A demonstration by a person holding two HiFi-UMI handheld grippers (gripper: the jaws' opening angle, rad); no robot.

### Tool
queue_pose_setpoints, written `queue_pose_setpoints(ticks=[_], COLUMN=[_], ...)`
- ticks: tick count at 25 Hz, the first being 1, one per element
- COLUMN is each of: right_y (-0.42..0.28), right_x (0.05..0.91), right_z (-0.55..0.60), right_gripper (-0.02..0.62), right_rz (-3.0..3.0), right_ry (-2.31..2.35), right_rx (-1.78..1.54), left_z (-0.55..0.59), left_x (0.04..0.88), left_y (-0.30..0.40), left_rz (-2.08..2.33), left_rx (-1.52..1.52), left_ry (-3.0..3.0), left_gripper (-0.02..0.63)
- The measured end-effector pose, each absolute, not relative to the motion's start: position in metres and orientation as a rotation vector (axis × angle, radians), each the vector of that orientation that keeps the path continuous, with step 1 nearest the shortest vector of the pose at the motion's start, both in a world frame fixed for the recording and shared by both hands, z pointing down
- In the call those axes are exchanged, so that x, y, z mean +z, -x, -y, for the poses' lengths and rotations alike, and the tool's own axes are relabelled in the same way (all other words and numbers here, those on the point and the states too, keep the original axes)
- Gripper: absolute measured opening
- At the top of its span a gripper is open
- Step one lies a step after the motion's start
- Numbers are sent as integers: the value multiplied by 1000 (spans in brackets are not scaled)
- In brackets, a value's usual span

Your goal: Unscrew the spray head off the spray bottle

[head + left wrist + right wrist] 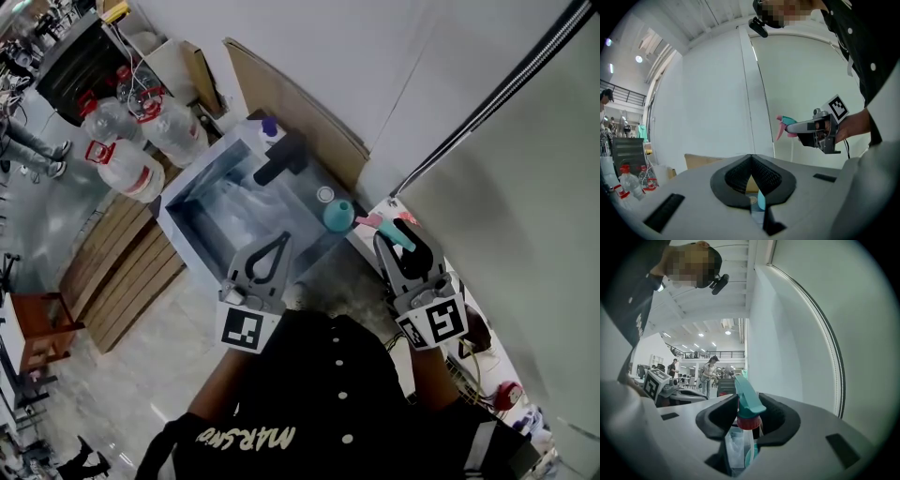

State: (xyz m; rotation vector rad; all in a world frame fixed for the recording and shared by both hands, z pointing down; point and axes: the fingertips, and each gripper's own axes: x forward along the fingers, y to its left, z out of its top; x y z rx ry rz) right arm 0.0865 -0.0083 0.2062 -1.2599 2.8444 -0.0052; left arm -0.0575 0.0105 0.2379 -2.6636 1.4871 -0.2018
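The spray head (747,403) is clamped in the jaws of the right gripper (398,242), clear of the teal bottle (338,215), which stands by the corner of the sink (187,234) at its ten o'clock. The unscrewing looks done. Next the head needs setting down, while the left gripper (279,242), at nine o'clock, is clenched on nothing.

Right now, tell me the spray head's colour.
Teal spray head with red collar; clearest in right gripper view.

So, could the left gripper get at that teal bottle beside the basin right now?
Probably yes: nothing stands between the left gripper and the teal bottle, but its jaws are shut and would have to open first.
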Motion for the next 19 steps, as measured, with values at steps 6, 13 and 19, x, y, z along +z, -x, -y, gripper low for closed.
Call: queue_pose_setpoints(ticks=[6, 13, 19], right_y=[-87, -86, -84], right_x=[206, 208, 205], right_z=[9, 8, 6], right_gripper=[150, 150, 150], right_rz=[-2844, -2844, -2847], right_ry=[1261, 1262, 1261], right_rx=[-8, 4, 7], left_z=[-11, -12, -12], left_x=[239, 242, 239], left_y=[55, 56, 57], left_rz=[-1415, -1412, -1443], left_rx=[-297, -299, -250], left_ry=[2629, 2628, 2647], left_gripper=[25, 25, 25])
